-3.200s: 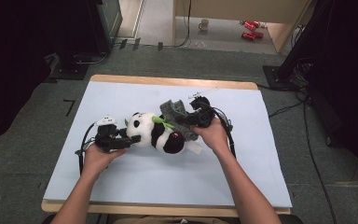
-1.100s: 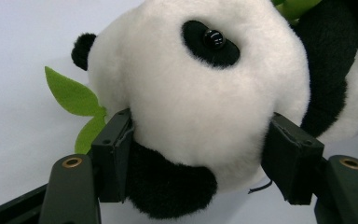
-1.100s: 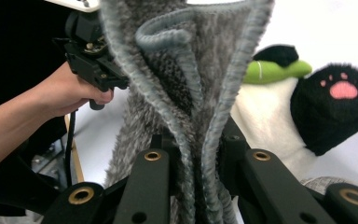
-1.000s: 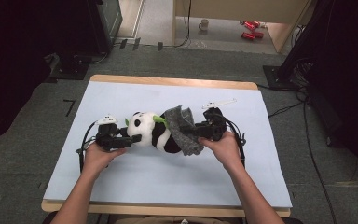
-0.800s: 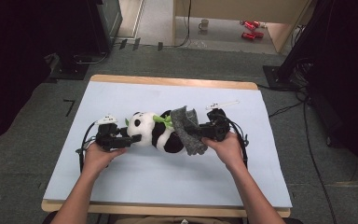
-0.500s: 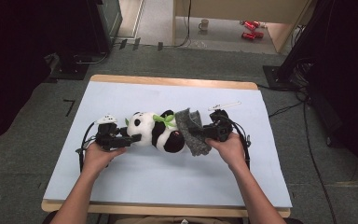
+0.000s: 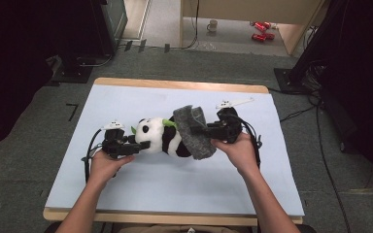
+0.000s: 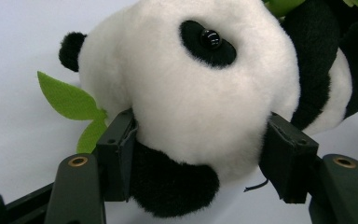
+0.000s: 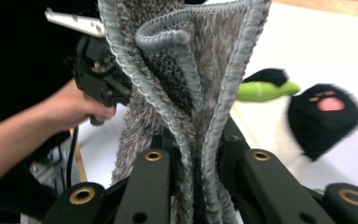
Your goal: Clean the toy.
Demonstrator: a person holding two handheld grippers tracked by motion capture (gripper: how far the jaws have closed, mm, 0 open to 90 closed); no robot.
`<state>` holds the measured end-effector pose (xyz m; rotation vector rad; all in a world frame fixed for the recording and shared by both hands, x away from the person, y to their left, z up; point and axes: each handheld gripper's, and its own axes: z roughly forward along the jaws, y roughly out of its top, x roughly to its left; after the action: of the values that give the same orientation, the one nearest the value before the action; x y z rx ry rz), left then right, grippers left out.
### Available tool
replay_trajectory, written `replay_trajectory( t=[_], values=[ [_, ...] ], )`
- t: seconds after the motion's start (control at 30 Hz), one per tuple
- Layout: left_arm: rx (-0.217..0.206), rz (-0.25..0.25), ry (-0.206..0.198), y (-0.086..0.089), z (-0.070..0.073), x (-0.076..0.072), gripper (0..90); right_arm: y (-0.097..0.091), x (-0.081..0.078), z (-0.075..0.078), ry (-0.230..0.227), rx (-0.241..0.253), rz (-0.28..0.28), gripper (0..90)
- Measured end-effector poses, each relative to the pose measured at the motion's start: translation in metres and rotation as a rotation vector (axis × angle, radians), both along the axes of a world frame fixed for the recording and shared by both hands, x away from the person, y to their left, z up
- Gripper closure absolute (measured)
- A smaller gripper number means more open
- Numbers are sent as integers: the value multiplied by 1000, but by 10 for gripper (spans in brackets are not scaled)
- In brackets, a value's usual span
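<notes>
The toy panda (image 7: 164, 138) is laid on its side in the middle of the light blue surface (image 7: 141, 189), with its head toward the person's left and its feet toward the right. Its long body runs from one hand to the other.

The head is held between the jaws of the left hand-held gripper (image 7: 135, 146), which have just been closing a little; in the left gripper view the pads are pressed into the white fur on both sides of the panda's head (image 8: 186, 93).

The grey cloth (image 7: 194, 132) is pinched tight in the right hand-held gripper (image 7: 205, 131), bunched up and standing over the panda's back end. In the right gripper view a black paw with pink toe marks (image 9: 324, 119) is seen just beside the cloth.

The cloth is nearest the right hand, so the wiping or covering would likely be done from that side, along the body toward the head. Green felt leaves (image 8: 74, 109) stick out by the head and could get caught. Nothing else lies close by on the surface.
</notes>
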<state>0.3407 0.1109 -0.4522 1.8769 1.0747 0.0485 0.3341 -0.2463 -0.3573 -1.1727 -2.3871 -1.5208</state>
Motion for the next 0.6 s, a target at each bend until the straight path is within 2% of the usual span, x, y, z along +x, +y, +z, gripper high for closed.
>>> replay_trajectory(
  t=[0.1, 0.3, 0.43, 0.6],
  values=[
    [11, -2, -3, 0, -1, -1, 364, 8, 3, -12, 15, -59, 3, 792],
    [11, 4, 8, -1, -1, 0, 367, -3, 11, -26, 47, -30, -26, 795],
    [9, 1, 13, 0, -1, 2, 367, -12, 14, -34, 69, -43, -62, 797],
    [3, -2, 12, 1, -2, 4, 365, -18, 17, -50, 107, -69, -87, 797]
  ],
)
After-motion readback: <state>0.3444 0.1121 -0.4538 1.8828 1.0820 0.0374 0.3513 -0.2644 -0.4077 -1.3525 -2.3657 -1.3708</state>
